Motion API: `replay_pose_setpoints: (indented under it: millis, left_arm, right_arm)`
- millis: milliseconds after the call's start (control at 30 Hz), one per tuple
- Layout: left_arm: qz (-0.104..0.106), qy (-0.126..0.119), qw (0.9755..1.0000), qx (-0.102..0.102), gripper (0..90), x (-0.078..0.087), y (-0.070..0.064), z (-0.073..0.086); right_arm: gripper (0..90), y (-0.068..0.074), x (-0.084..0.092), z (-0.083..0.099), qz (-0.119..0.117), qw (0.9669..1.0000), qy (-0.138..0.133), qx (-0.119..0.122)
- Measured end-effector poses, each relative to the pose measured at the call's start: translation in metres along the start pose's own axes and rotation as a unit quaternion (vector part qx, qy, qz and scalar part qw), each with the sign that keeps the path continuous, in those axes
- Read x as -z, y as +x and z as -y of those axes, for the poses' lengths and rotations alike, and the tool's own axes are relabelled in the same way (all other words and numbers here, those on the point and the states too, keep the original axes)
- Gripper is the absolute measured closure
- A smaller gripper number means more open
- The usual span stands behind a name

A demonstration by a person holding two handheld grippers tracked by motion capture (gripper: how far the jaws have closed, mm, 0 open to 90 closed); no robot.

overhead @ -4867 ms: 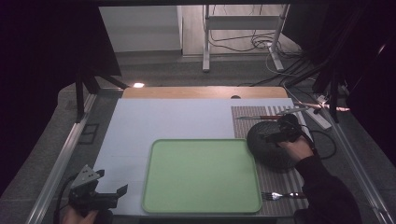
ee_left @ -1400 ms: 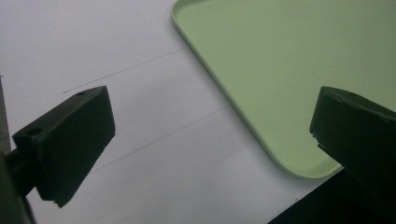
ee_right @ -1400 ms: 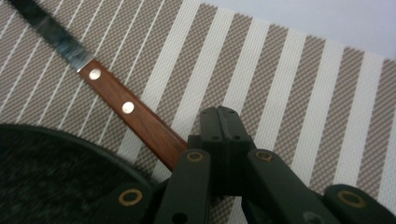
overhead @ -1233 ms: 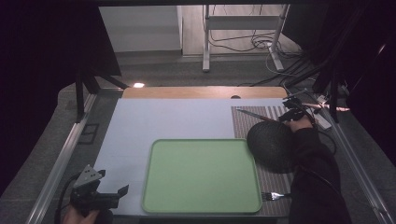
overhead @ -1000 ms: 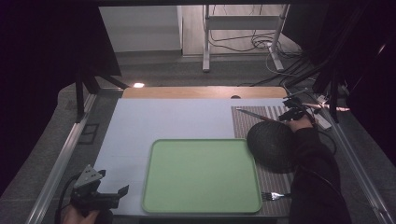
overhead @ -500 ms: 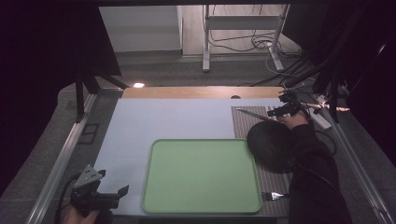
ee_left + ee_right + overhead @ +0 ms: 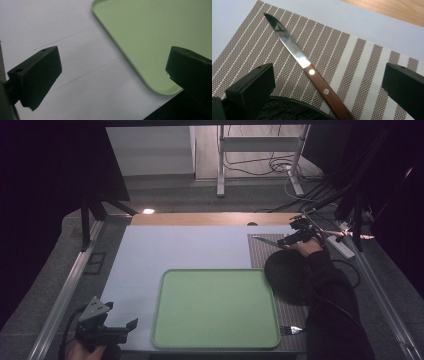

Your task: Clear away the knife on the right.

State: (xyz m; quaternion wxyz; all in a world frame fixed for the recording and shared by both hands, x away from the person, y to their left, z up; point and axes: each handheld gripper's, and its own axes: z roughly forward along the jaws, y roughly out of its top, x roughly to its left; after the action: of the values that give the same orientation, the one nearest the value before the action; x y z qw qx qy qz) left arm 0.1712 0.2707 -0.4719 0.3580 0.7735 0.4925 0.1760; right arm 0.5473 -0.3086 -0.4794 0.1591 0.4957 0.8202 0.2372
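Note:
A knife [image 7: 307,66] with a steel blade and a riveted wooden handle lies on the striped brown placemat [image 7: 362,62]; in the high view the knife [image 7: 265,240] sits at the mat's far end. My right gripper [image 7: 327,87] hovers over the handle, jaws wide apart on either side of it, not touching. In the high view the right gripper [image 7: 296,236] is at the mat's far right. A black plate [image 7: 287,275] lies on the mat just behind it. My left gripper [image 7: 114,330] rests open at the near left, beside the green tray [image 7: 215,307].
A fork [image 7: 292,330] lies at the mat's near end. The light blue table cover [image 7: 190,247] reaches a wooden strip [image 7: 210,219] at the far edge. In the left gripper view the green tray's corner [image 7: 150,50] lies close ahead. Cables [image 7: 345,232] trail off the right side.
My right gripper has shifted left along the mat's far end, from the mat's right edge to over the knife's handle. The left gripper has stayed put.

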Motion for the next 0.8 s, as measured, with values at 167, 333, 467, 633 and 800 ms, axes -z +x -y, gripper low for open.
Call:
replay_pose_setpoints:
  millis: [167, 333, 467, 633, 800]
  left_arm:
    - [0.000, 0.000, 1.0000, 0.000, 0.4, 0.000, 0.000, 0.000]
    - [0.000, 0.000, 1.0000, -0.001, 0.4, 0.000, 0.000, 0.000]
    - [0.000, 0.000, 1.0000, 0.000, 0.4, 0.000, 0.000, 0.000]
    - [0.000, 0.000, 1.0000, -0.001, 0.4, 0.000, 0.000, 0.000]
    - [-0.001, 0.001, 1.0000, -0.003, 0.4, 0.000, 0.000, 0.000]
  right_arm:
    - [0.0, 0.001, -0.011, 0.001, -0.002, 0.9999, 0.010, 0.000]
    - [0.0, -0.002, -0.022, 0.003, -0.001, 0.9997, 0.022, -0.005]
    - [0.0, -0.004, -0.029, 0.006, 0.000, 0.9995, 0.033, -0.001]
    - [4.2, -0.007, -0.032, 0.009, 0.010, 0.9993, 0.036, 0.004]
    - [30.3, -0.008, -0.025, 0.008, -0.010, 0.9991, 0.018, 0.037]
